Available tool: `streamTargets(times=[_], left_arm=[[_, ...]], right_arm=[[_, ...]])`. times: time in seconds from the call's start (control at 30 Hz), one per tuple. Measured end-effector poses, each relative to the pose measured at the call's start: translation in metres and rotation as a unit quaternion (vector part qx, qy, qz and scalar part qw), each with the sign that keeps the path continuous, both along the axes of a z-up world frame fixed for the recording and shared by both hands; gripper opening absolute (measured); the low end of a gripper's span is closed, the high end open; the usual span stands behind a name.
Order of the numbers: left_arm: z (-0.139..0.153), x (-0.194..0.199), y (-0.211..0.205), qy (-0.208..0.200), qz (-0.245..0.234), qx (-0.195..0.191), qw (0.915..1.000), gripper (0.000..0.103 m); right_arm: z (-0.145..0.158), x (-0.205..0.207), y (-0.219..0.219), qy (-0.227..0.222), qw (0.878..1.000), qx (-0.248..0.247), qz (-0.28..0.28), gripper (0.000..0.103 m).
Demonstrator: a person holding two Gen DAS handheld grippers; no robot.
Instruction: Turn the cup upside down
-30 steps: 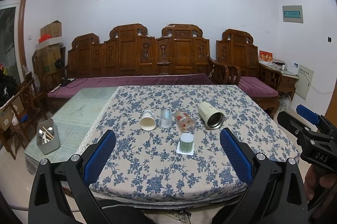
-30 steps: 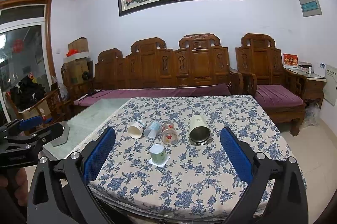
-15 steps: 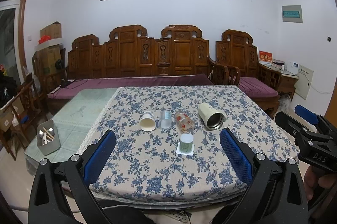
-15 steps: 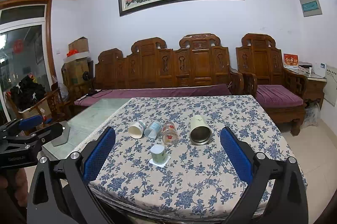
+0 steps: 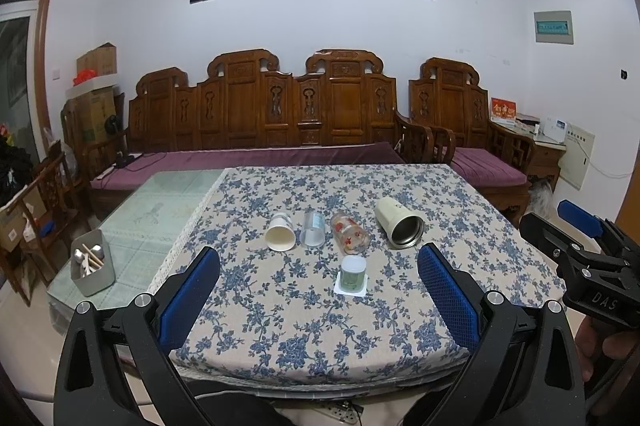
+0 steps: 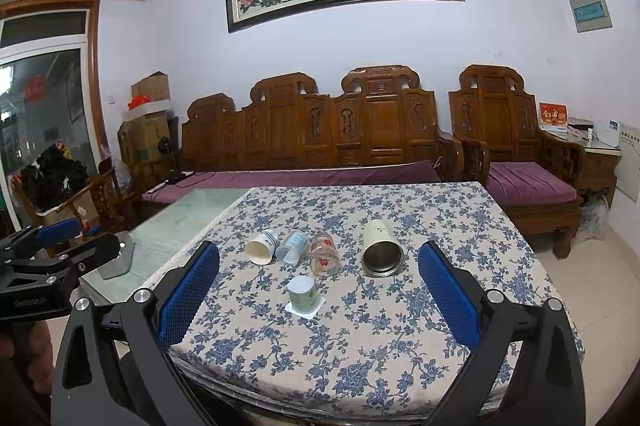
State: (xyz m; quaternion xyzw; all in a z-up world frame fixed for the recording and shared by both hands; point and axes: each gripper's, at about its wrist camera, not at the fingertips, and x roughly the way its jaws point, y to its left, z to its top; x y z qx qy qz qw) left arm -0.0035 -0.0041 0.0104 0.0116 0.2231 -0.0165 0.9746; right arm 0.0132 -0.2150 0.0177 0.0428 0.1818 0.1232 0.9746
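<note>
So both grippers sit off the table's near edge, left gripper [image 5: 318,286] and right gripper [image 6: 319,286] each spread wide, nothing held. The green cup [image 5: 352,270] stands upright on a white coaster [image 6: 307,307], with open cloth before it. Four cups lie tipped just behind.

Tablecloth [image 5: 320,330] matt floral cloth; tumbler [image 5: 400,224] steel-lined, dull shine; far bench [image 5: 280,113] glossy carved wood; gripper pads [image 5: 448,296] textured blue rubber.
</note>
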Motion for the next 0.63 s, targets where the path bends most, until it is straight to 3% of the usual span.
streamTargets(times=[0.63], left_arm=[[0.0029, -0.0026, -0.0015, -0.002, -0.001, 0.0, 1.0, 0.095]], right_arm=[[0.0024, -0.004, 0.0025, -0.002, 1.0, 0.001, -0.002, 0.1]])
